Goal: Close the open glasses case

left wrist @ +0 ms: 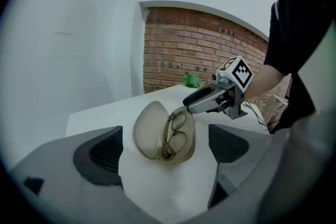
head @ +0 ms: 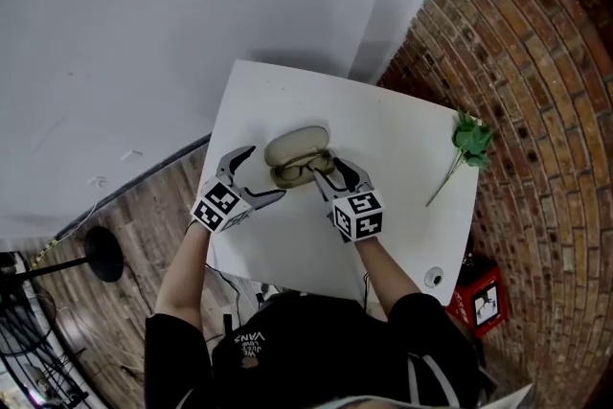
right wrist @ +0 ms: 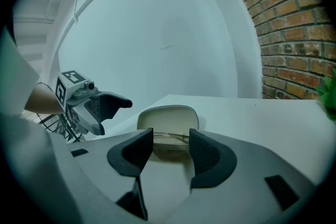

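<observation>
Left gripper (head: 266,172) gapes wide and empty, the case (head: 299,158) just off at its 2 o'clock. Right gripper (head: 329,170), narrowly parted and gripping nothing, is nearer, tips right at the rim dead ahead at 12. The case lies mid-table (head: 402,139), long axis 9-to-3, glasses (head: 305,170) inside, lid thrown back toward 12; it likely needs swinging toward 6.

The glasses case (head: 295,147) lies open on the table (head: 402,124), toward the person's side. Its lid is on the far side, and the glasses (head: 305,170) rest in the near half. The left gripper (head: 266,172) is just left of the case and the right gripper (head: 325,167) is at its right end. A leafy sprig (head: 469,144) lies well apart – near the table's right edge.
</observation>
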### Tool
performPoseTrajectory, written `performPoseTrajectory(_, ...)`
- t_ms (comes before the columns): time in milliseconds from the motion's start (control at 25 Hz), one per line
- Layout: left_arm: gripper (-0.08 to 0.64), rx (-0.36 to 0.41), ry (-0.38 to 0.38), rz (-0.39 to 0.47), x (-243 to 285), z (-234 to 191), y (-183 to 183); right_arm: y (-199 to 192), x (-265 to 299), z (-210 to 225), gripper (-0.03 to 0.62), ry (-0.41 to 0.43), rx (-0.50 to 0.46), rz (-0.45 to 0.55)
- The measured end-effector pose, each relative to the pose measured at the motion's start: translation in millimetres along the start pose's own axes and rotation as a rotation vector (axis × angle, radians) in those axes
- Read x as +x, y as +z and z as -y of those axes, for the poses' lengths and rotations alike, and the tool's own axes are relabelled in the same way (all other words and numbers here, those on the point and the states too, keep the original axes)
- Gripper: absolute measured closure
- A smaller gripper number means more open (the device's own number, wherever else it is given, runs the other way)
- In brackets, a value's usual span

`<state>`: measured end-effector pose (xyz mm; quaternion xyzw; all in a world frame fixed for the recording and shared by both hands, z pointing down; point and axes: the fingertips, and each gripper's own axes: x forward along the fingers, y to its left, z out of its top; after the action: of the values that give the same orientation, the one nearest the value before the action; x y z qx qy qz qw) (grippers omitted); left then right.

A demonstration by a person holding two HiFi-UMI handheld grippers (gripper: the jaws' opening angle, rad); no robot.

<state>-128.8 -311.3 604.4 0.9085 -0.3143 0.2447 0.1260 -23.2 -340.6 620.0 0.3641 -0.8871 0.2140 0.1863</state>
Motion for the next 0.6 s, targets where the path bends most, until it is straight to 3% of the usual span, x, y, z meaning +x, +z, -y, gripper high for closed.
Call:
performPoseTrajectory(160, 0.037, 0.012, -0.056, -0.048, 8.6, -2.1, -2.0, -6.5, -2.0, 1.6, 0.393, 0.004, 0.022, -0.011)
performPoseTrajectory(400, 0.034, 0.025, -0.095, -0.052, 15.2, 5.9, 8.3, -21.0, -6.1, 2.5, 0.393, 0.022, 0.021, -0.047)
performPoseTrajectory(600, 0.034, 0.086, -0.150, -0.092, 27.4, 26.9, 8.4, -31.1, -7.6, 3.9, 0.393, 0.047, 0.037, -0.071)
